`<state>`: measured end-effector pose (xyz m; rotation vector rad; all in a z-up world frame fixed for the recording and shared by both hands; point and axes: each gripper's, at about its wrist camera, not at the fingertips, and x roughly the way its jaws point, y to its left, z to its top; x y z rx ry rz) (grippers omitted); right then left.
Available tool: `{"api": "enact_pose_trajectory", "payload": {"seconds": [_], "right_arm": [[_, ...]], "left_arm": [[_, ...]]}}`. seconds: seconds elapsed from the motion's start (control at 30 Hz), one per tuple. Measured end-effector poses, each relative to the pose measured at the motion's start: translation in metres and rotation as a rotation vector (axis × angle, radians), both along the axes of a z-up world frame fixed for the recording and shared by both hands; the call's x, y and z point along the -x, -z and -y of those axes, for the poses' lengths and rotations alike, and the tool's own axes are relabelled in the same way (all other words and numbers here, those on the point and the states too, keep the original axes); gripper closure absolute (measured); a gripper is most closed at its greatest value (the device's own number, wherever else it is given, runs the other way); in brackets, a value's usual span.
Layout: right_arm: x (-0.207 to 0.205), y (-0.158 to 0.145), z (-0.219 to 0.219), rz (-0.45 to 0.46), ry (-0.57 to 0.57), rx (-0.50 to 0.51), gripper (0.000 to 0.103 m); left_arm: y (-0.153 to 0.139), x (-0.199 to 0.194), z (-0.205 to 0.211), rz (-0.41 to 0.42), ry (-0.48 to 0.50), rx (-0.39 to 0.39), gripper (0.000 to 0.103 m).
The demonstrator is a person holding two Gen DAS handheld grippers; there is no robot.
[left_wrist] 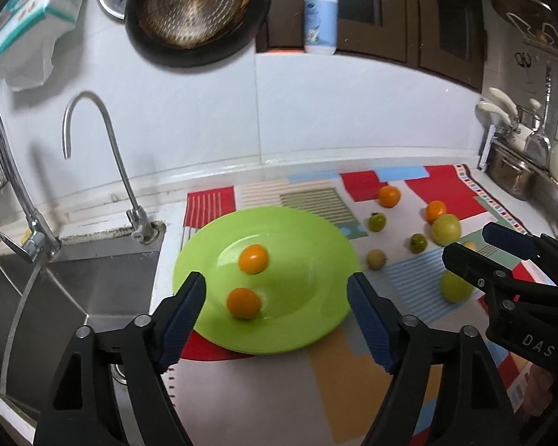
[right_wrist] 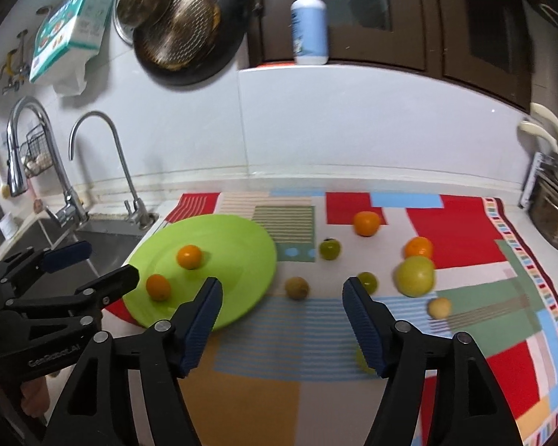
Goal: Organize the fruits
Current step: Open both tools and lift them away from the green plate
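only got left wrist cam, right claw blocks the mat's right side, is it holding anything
Observer: No. The right claw is wide open, with nothing between its fingers.
Operator: any fruit hiding behind it
Observer: Yes. A small tan fruit lies on the mat, close beside the big green fruit, on its right and nearer the camera.
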<state>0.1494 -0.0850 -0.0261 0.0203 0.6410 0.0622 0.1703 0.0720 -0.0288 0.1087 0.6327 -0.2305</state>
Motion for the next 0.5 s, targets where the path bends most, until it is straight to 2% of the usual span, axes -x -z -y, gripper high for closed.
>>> {"api": "enact_pose_trajectory", "payload": {"seconds": [0.1, 0.2, 0.5], "right_arm": [[0.009, -0.005, 0.014, 0.014, 0.007, -0.001, 0.034], [0.017, -0.010, 0.031, 0.029, 0.004, -0.003, 0.032], [0.035, -0.021, 0.081, 0.058, -0.028, 0.021, 0.031]], "left_arm": [[-0.008, 0.013, 0.013, 0.036, -0.004, 0.002, 0.015], [-0.014, 0.024, 0.028, 0.058, -0.023, -0.003, 0.013], [-0.021, 0.049, 0.078, 0.081, -0.038, 0.002, 0.011]]}}
